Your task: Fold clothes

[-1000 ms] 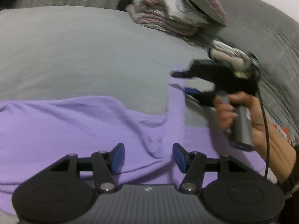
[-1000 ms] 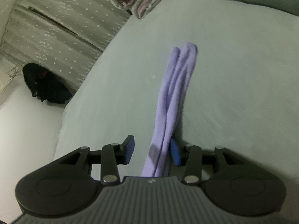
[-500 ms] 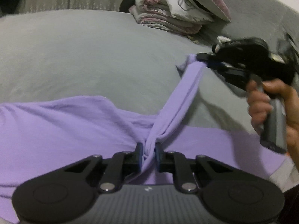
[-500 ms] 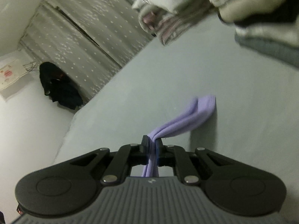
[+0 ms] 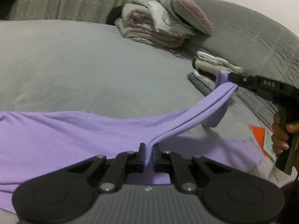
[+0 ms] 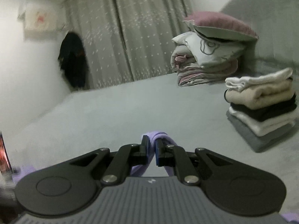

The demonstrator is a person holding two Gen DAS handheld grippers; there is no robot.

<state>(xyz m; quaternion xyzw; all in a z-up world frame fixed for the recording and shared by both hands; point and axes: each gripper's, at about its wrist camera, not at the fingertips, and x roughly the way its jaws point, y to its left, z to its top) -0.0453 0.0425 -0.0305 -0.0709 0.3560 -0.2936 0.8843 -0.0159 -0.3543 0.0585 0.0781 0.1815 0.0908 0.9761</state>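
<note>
A lilac shirt lies spread on the grey bed. Its sleeve is lifted and stretched between my two grippers. My left gripper is shut on the sleeve near the shoulder. My right gripper is shut on the sleeve's cuff end, held above the bed at the right. In the right wrist view the right gripper pinches a bunch of lilac cloth; the rest of the shirt is hidden below it.
A stack of folded clothes sits on the bed at the right. A pile of folded bedding with a pink pillow lies at the far end. Curtains hang behind the bed. An orange card lies by the bed's right edge.
Both grippers closed on the sleeve, then lifted it off the bed. The right gripper has pulled the cuff up and out to the right, so the sleeve is now stretched.
</note>
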